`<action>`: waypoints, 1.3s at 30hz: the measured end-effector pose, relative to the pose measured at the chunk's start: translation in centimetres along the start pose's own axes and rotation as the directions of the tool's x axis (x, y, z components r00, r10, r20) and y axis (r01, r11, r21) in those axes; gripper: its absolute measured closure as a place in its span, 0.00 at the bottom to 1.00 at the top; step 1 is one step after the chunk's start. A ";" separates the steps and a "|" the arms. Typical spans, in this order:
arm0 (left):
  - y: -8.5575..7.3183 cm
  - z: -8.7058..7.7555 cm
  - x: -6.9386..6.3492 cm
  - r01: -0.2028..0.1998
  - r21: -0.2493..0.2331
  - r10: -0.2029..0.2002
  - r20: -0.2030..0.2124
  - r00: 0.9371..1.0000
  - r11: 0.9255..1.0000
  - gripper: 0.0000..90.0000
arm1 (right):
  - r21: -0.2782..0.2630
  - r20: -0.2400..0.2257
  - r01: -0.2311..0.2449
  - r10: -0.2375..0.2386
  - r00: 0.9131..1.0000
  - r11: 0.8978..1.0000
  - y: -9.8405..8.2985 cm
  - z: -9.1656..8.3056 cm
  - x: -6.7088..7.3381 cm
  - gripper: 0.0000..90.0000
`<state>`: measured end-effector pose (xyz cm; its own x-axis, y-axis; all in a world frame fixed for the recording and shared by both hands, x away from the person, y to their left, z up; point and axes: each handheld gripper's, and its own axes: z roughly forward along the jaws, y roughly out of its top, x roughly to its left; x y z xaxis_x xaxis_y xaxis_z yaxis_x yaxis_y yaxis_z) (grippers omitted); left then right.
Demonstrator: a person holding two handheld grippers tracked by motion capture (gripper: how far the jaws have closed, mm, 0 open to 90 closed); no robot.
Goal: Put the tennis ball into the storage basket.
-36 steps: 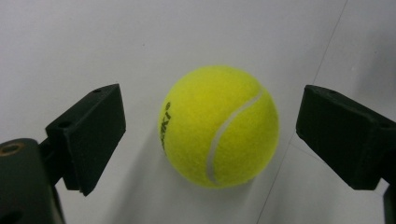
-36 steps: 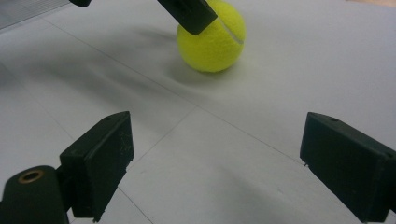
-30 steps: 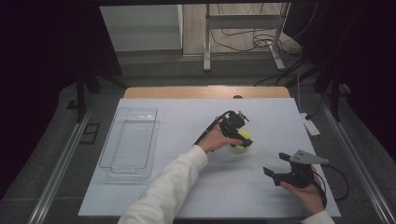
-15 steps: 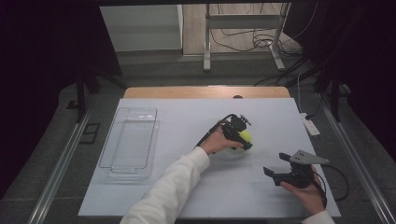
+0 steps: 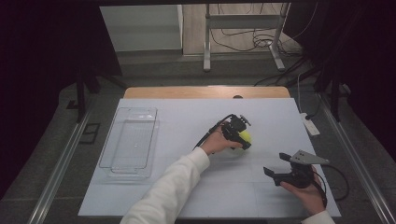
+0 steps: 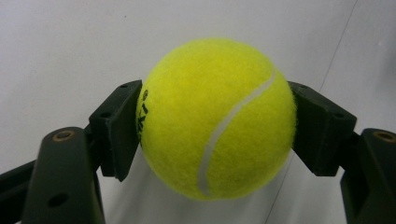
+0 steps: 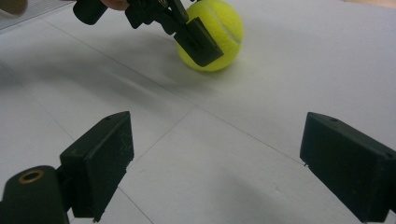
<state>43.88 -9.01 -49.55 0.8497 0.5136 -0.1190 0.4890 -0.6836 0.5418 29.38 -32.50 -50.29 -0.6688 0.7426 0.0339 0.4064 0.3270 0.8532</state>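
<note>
Since a second ago, my left tongs have just been closing on the tennis ball mid-worktop; from above, right tongs hover nearby. Left gripper view: both pads press the ball. Right gripper view: my right tongs gape wide, holding nothing

A white sheet covered a wooden table that stood in a dim room, lit from above. Dark curtains hung on both sides. Grey carpet ran back to a pale wall panel and a strip of wood floor, where a metal stand rose amid loose cables. Metal rails flanked the table.
</note>
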 end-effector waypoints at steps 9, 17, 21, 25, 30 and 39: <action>-0.4 -0.8 0.0 -0.008 -0.020 0.008 0.006 1.000 1.000 0.30 | 0.001 0.001 0.000 0.000 1.000 1.000 0.0 0.0 0.0 0.11; -0.6 -1.8 -0.1 -0.017 -0.046 0.017 0.004 1.000 0.999 0.30 | 0.002 0.002 0.001 -0.001 1.000 1.000 0.0 0.0 0.0 0.11; -0.7 -2.1 -0.1 -0.026 -0.050 0.026 0.000 1.000 0.998 0.30 | 0.002 0.002 0.001 -0.001 1.000 1.000 0.0 0.0 0.0 0.11; -0.9 -2.6 -0.1 -0.022 -0.064 0.022 -0.005 1.000 0.998 0.30 | 0.003 0.003 0.001 -0.001 1.000 1.000 0.0 0.0 0.0 0.11; -1.1 -3.0 -0.1 -0.017 -0.077 0.017 -0.008 1.000 0.997 0.30 | 0.003 0.003 0.002 -0.002 1.000 1.000 0.0 0.0 0.0 0.11; -1.9 -4.0 0.0 -0.013 -0.097 0.012 -0.010 1.000 0.995 0.30 | 0.003 0.001 0.001 -0.001 1.000 1.000 0.0 0.1 0.0 0.11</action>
<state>42.16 -5.66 -47.26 0.8534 0.5108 -0.1039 0.4567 -0.6367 0.6213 29.40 -32.47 -50.35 -0.6685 0.7430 0.0326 0.4078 0.3295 0.8515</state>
